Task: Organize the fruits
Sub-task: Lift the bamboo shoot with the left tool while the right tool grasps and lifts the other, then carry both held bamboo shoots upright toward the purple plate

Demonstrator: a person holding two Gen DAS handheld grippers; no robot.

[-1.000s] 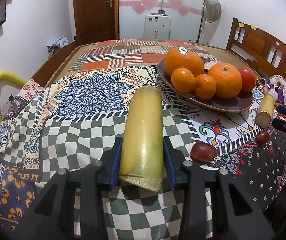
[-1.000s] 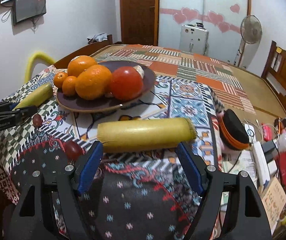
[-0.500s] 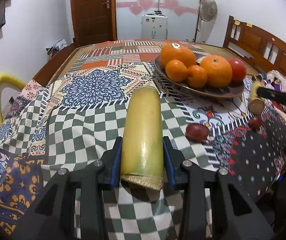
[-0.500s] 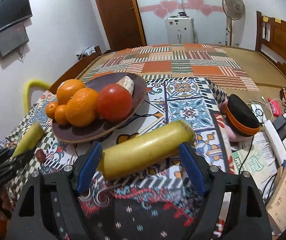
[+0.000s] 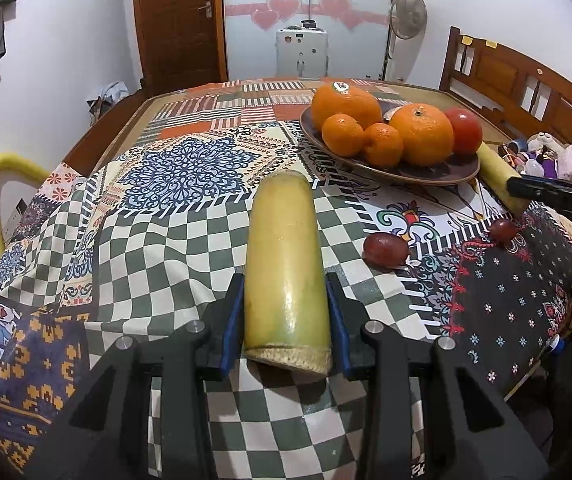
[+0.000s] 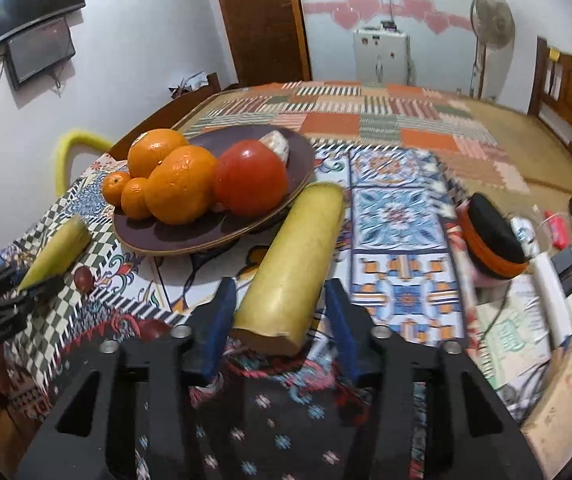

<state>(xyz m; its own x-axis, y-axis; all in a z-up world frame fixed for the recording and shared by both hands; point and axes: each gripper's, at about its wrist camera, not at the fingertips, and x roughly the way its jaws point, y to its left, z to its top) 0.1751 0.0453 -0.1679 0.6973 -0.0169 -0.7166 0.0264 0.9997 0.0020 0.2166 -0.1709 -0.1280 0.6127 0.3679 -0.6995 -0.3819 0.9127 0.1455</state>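
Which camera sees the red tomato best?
The right wrist view: the red tomato sits close and nearly whole at the plate's near edge. In the left wrist view it is smaller and farther off, partly hidden behind a big orange.

A patchwork-patterned tablecloth [image 5: 174, 168] covers the table, with a brown wooden door [image 5: 178, 20] and a white standing fan [image 5: 408, 14] at the far wall, a yellow curved chair back [image 5: 10, 172] at the left, and a black-and-orange round cap [image 6: 494, 236] near clutter at the right.
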